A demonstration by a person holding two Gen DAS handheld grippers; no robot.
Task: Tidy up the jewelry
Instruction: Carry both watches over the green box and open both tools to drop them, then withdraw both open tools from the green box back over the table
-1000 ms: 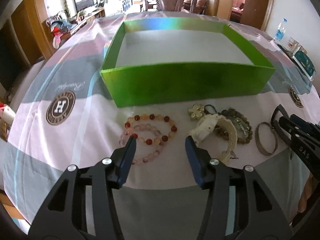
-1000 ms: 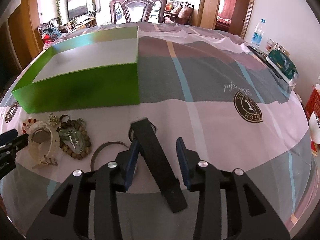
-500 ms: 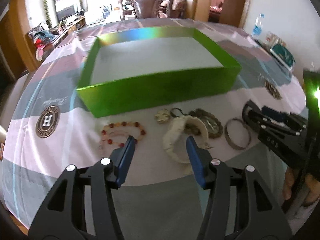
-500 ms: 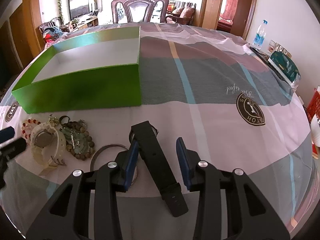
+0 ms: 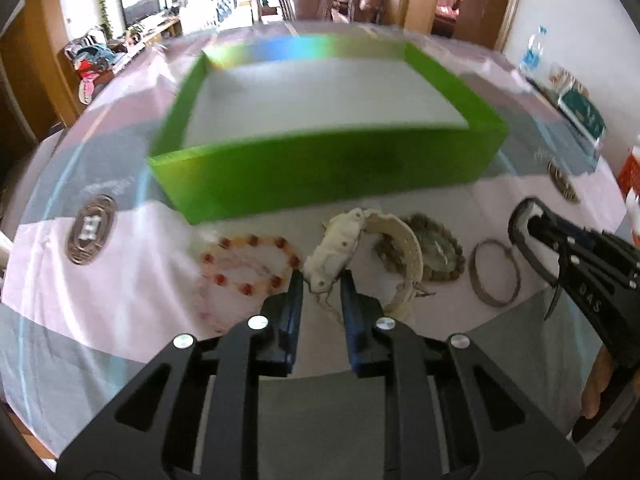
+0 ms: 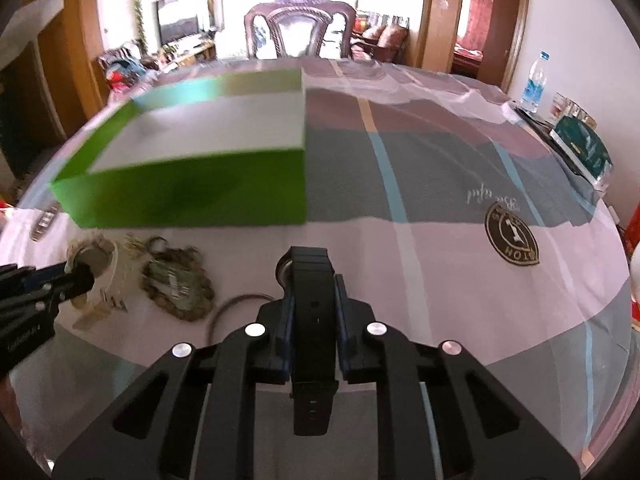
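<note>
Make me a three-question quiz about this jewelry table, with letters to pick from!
1. Where is the red bead bracelet?
A. inside the box
B. on the cloth in front of the box
C. on the chair

2. What colour is the box?
A. green
B. blue
C. red

3. What is the right gripper doing?
A. standing open over nothing
B. squeezing the black watch
C. holding the metal ring

Answers: 1 B, the beads lie on the cloth before the box's front wall. 2 A, its walls are bright green. 3 B, both fingers press the black strap's sides.
</note>
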